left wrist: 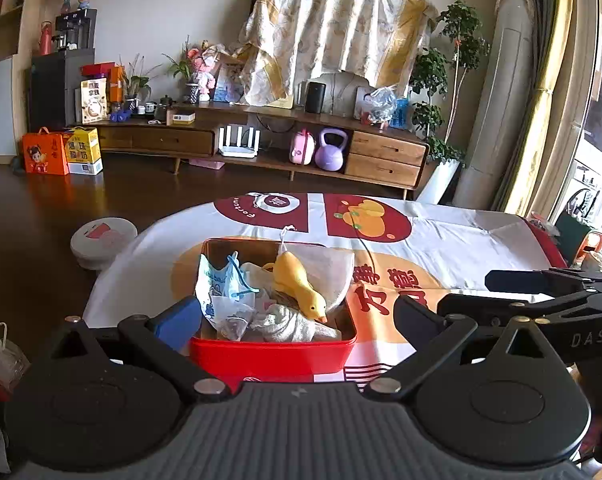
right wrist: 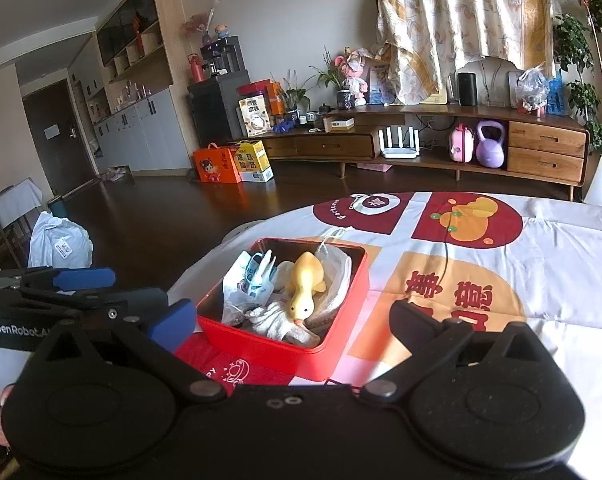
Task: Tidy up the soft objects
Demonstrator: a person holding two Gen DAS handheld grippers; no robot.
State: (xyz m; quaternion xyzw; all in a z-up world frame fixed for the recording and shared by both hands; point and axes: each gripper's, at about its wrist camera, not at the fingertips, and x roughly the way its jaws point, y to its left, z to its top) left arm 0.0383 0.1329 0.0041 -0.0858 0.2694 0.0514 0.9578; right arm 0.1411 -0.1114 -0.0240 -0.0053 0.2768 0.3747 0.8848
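— Where's our yellow duck (left wrist: 299,288)?
— In the red box (left wrist: 273,350), dead ahead between our left gripper (left wrist: 297,312) fingers, beak toward us.
— Both grippers?
— Spread wide, empty; right gripper (right wrist: 293,320) also faces it.

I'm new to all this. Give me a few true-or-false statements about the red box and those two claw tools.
1. The yellow duck lies inside the red box. True.
2. The left gripper is clamped on the duck. False: its jaws are open and hold nothing.
3. The right gripper is open. True.
4. The box sits on bare wood. False: it rests on a printed tablecloth.
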